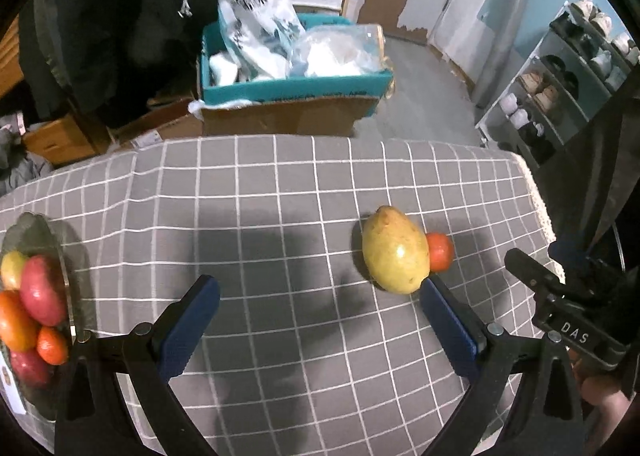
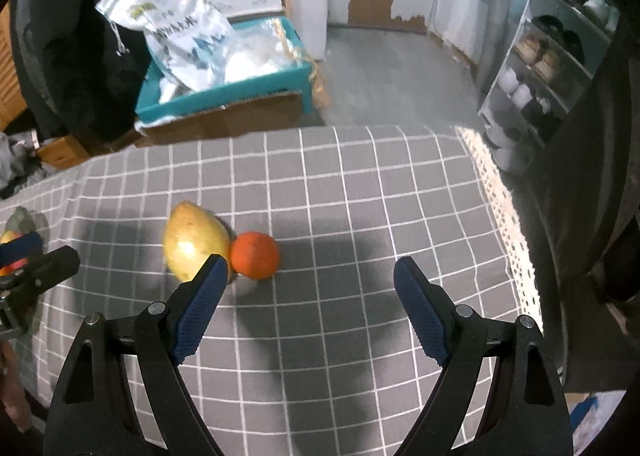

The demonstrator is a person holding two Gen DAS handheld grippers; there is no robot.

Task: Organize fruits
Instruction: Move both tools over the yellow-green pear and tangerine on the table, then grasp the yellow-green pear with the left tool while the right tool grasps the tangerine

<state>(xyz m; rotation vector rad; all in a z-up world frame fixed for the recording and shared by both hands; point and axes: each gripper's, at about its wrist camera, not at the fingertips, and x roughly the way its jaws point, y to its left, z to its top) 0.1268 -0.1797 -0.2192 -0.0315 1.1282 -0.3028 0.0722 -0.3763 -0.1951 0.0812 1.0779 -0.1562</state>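
A yellow-green mango lies on the grey checked tablecloth with a small orange touching its right side. A glass plate at the far left holds several red, orange and yellow fruits. My left gripper is open and empty; its right fingertip is just in front of the mango. My right gripper is open and empty, with the mango and orange just beyond its left fingertip. The right gripper's body also shows in the left wrist view.
Beyond the table's far edge stands a cardboard box with a teal tray of white bags. A shoe rack stands at the right. The tablecloth's lace edge marks the table's right side.
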